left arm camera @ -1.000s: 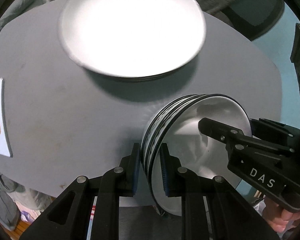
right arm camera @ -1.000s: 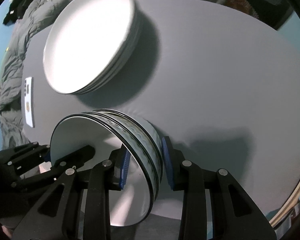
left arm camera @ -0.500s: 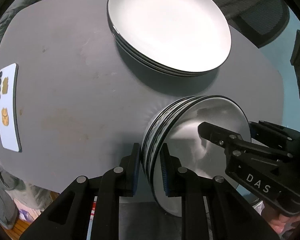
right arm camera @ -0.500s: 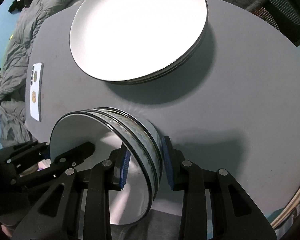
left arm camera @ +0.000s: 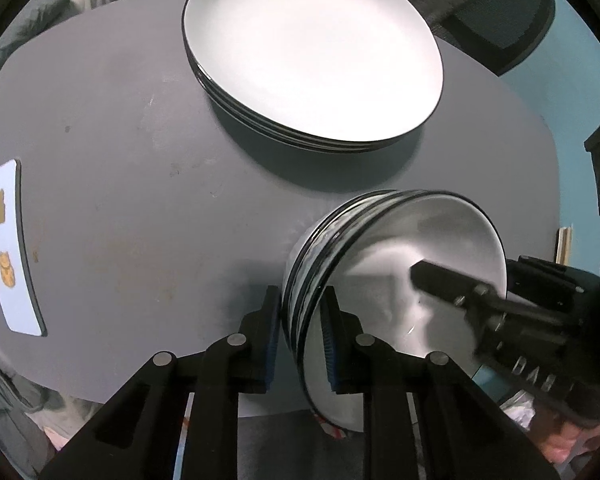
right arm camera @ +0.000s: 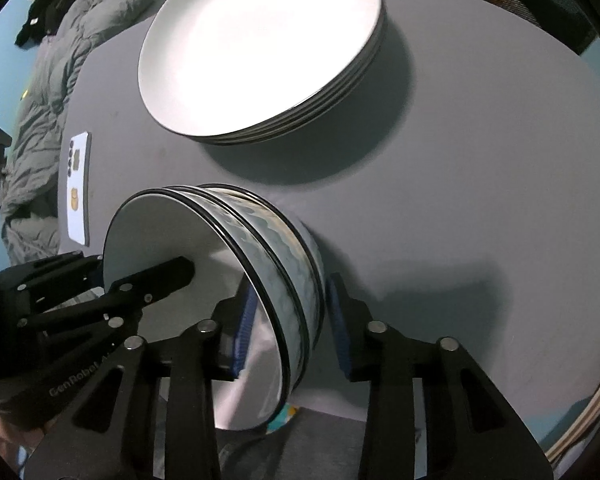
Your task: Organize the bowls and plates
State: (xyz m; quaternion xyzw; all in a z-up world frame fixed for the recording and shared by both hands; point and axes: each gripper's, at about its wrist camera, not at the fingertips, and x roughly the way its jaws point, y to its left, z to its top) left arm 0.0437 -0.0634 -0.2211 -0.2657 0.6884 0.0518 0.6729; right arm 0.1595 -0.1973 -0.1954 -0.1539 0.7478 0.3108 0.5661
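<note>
A stack of nested bowls [left arm camera: 380, 272], white inside with dark rims and a pale blue pattern outside [right arm camera: 284, 248], hangs tilted over the near edge of the grey table [left arm camera: 140, 200]. My left gripper [left arm camera: 300, 292] is shut on one side of the stack's rim, one pad inside and one outside. On the opposite side my right gripper [right arm camera: 291, 286] has the bowl walls between its pads, with its jaws closing on them. Each view shows the other gripper's fingers [left arm camera: 452, 284] [right arm camera: 160, 276] reaching into the top bowl. A stack of white plates [left arm camera: 312, 48] [right arm camera: 256, 44] sits further back on the table.
A white phone [left arm camera: 8, 248] [right arm camera: 78, 188] lies face down near the table's left edge. A grey padded jacket [right arm camera: 48, 92] is heaped beyond that edge. A dark mesh chair [left arm camera: 496, 12] stands behind the table. Bare tabletop [right arm camera: 480, 160] stretches right of the bowls.
The plate stack has shifted right in both views as the two grippers carried the bowl stack sideways. Both keep the bowls between their pads.
</note>
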